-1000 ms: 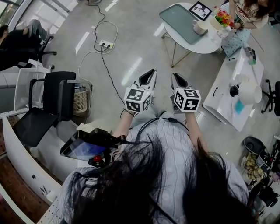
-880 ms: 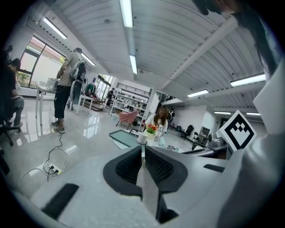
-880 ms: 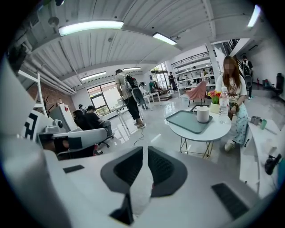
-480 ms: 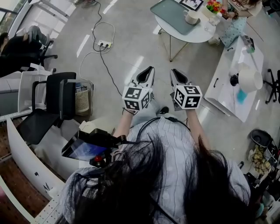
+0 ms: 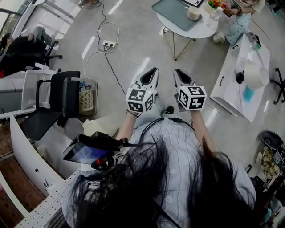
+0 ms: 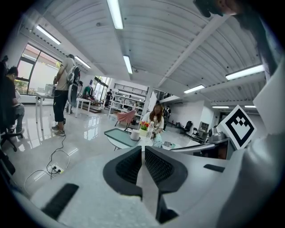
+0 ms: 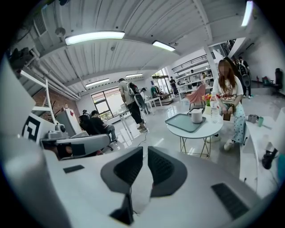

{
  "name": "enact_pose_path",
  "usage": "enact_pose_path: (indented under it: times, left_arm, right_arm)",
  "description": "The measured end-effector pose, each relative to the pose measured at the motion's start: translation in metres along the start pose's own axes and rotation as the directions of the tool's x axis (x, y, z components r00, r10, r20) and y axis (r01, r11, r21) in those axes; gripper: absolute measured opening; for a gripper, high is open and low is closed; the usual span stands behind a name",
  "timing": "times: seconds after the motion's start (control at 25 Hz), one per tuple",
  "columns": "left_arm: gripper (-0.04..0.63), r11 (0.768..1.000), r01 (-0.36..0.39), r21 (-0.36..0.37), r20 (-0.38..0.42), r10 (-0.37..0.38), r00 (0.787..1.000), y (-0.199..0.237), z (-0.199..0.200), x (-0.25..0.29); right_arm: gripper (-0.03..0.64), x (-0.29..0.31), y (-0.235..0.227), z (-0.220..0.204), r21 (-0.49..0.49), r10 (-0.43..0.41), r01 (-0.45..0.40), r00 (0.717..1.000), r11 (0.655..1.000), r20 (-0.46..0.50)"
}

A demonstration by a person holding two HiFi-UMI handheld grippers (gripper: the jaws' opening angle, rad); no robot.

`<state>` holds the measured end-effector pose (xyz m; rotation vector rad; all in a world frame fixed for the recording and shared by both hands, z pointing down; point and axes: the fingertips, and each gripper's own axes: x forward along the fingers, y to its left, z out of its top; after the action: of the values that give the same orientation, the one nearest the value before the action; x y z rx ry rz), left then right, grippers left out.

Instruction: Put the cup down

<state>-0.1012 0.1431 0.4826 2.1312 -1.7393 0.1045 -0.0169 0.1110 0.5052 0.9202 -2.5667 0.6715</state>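
Observation:
A white cup (image 5: 192,13) stands on a grey-green tray (image 5: 171,10) on the round white table (image 5: 201,31) far ahead of me. In the head view my left gripper (image 5: 152,71) and right gripper (image 5: 180,73) hover side by side over the floor, both shut and empty. The left gripper view shows its jaws (image 6: 142,149) closed, with the cup (image 6: 135,135) small beyond them. In the right gripper view the jaws (image 7: 145,152) are closed too, and the cup (image 7: 196,116) and tray (image 7: 183,123) lie further off to the right.
A person (image 7: 228,95) sits at the round table beside flowers and a bottle. A long white table (image 5: 242,75) with a white roll runs along the right. A black chair (image 5: 60,95), a wire bin (image 5: 85,99) and a power strip with cables (image 5: 108,43) are at the left.
Both grippers have travelled together across the room, still shut and side by side. The round table has slid toward the top edge of the head view.

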Motion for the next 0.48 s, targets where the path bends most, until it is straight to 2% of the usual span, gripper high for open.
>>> enact_pose_path:
  times: [0.48]
  left_arm:
    - [0.034, 1.000, -0.021, 0.016, -0.005, 0.021, 1.000, -0.013, -0.011, -0.018]
  right_arm:
    - [0.055, -0.014, 0.008, -0.007, 0.000, 0.028, -0.028, 0.999, 1.000, 0.017]
